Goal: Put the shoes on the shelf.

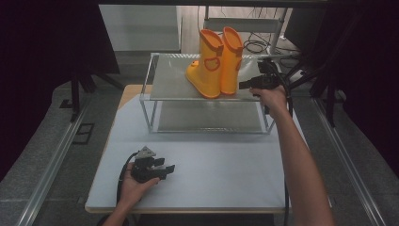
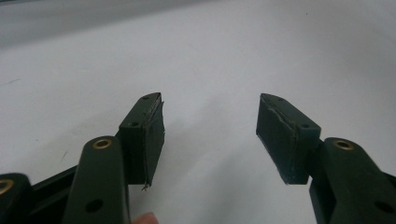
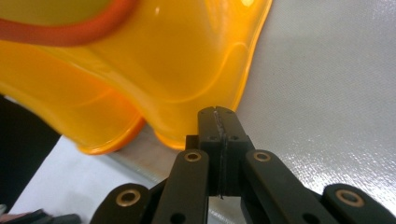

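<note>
Glossy, smooth yellow plastic or rubber on the boots [image 3: 154, 60], with an orange trim loop, right ahead of the right gripper [image 3: 218, 114] and its pressed-together matt black jaws. Silvery, finely grained shelf top [image 3: 327, 93] beneath them. Matt white tabletop [image 2: 210, 56] past the left gripper [image 2: 210, 135] with its dull, scuffed pads [image 2: 154, 135].

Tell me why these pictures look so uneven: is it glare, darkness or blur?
High view: dark edges, light pooled on the white table. Right gripper view: the glossy yellow rubber boots are close and soft, with small highlights; the grey shelf sheet sparkles. Left gripper view: the far tabletop blurs.
</note>
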The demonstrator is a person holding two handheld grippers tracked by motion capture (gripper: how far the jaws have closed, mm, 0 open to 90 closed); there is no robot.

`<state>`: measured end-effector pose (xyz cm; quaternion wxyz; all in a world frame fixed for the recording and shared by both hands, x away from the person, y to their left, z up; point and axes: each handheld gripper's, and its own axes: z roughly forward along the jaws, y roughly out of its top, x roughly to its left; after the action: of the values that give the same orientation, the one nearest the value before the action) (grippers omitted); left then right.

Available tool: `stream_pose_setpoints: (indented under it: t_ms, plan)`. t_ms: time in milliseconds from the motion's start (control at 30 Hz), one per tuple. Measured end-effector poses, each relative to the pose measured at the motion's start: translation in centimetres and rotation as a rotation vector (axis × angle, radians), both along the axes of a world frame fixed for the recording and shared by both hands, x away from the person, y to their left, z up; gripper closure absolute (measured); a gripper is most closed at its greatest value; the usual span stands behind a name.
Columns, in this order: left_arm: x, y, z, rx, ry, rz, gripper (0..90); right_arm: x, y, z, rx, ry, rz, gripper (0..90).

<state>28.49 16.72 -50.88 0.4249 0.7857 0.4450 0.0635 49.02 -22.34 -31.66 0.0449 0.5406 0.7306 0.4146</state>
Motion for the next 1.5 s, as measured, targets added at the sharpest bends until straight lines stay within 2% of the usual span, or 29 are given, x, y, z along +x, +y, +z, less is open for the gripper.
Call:
stream_pose_setpoints:
  t_ms: [167, 967, 1100, 1500]
  plan:
    - [0.0, 0.1, 0.0, -0.002, -0.003, 0.004, 41.3, 0.3, 0.5, -0.9, -0.003, -0.003, -0.013, 89.3]
    - [0.0, 0.0, 0.0, 0.004, -0.001, 0.002, 41.3, -0.5, 1.3, -0.7, 0.036, -0.022, -0.002, 89.6]
    - [0.0, -0.1, -0.1, 0.005, -0.001, -0.001, 41.3, -0.6, 1.6, -0.7, 0.049, -0.017, 0.013, 89.7]
    - [0.1, -0.1, -0.1, 0.004, 0.0, -0.003, 41.3, -0.8, 3.6, -0.7, 0.042, -0.028, 0.062, 89.6]
